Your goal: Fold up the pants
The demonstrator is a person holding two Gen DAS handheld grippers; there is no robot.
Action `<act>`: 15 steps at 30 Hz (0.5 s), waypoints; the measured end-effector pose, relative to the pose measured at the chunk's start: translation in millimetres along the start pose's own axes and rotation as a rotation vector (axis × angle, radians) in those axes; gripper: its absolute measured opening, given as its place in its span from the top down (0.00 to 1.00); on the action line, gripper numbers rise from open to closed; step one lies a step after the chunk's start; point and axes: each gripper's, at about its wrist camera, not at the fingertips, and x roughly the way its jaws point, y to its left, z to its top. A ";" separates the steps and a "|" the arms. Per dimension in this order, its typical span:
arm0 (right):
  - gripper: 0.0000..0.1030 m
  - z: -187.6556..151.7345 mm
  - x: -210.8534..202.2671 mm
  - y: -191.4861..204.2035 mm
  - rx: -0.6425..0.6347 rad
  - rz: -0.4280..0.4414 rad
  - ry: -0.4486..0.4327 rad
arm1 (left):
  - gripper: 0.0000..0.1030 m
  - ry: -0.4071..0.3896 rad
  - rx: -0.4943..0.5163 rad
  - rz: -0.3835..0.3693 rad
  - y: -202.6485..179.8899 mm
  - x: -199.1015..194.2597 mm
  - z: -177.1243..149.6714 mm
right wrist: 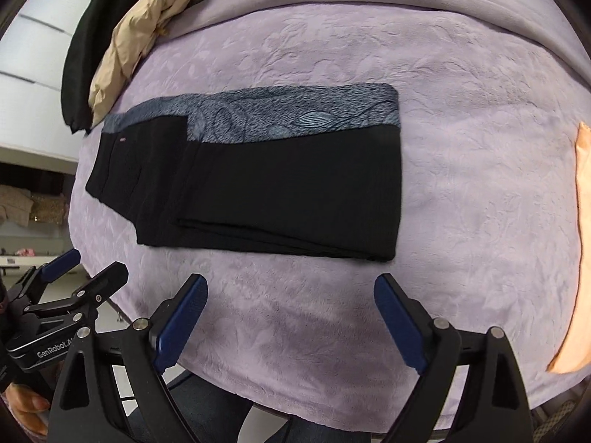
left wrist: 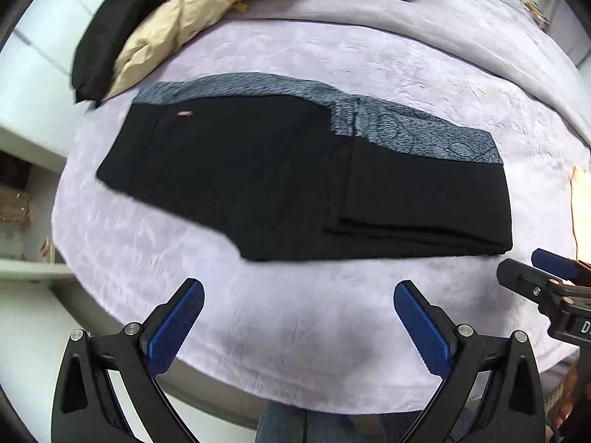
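A: From the left wrist view, where does the work stand?

B: The black pants with a grey patterned side band (left wrist: 295, 170) lie flat on the lilac embossed plush bedspread (left wrist: 303, 317), doubled over, with the leg ends laid onto the waist part. The left tool (left wrist: 299, 295) hangs above bare spread on the near side, its blue pads wide apart and empty. I judge one fold finished and the next not begun.

A: And the room around it?

B: The near edge is free and straight. A crumpled beige garment (left wrist: 177, 26) and a dark one (left wrist: 107, 37) sit past the far left corner, apart from the pants.

A: The right wrist view?

B: The same pants (right wrist: 266, 192) lie squarely ahead. The right tool (right wrist: 291, 284) is spread and holds nothing, and the left tool (right wrist: 85, 262) shows at the lower left. A peach cloth (right wrist: 580, 258) lies well to the right, with open spread between. A second halving would probably call for both tools to pinch the folded right end, at the near and far corners, and carry it leftward.
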 end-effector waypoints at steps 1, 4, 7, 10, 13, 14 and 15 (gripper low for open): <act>0.09 0.2 1.1 2.0 -0.010 0.002 0.001 | 0.00 -0.001 -0.008 0.006 2.6 -1.2 -2.9; 0.09 1.2 3.9 7.2 -0.030 0.012 0.003 | 0.00 0.000 -0.028 0.006 10.8 -3.3 -10.8; 0.09 2.6 2.8 13.2 -0.032 -0.001 -0.010 | 0.00 -0.013 -0.027 -0.010 22.5 -4.2 -9.3; 0.09 4.5 1.8 18.5 -0.006 -0.002 -0.031 | 0.00 -0.032 -0.015 -0.061 33.8 -4.5 -2.8; 0.09 6.4 5.8 29.7 0.028 0.013 -0.057 | 0.00 -0.075 -0.012 -0.126 58.8 -3.5 7.4; 0.09 7.6 7.6 35.2 0.043 0.020 -0.071 | 0.00 -0.086 -0.009 -0.142 65.4 -3.2 9.6; 0.06 8.8 8.7 40.3 0.067 0.031 -0.089 | 0.00 -0.105 0.002 -0.164 78.1 -2.8 14.2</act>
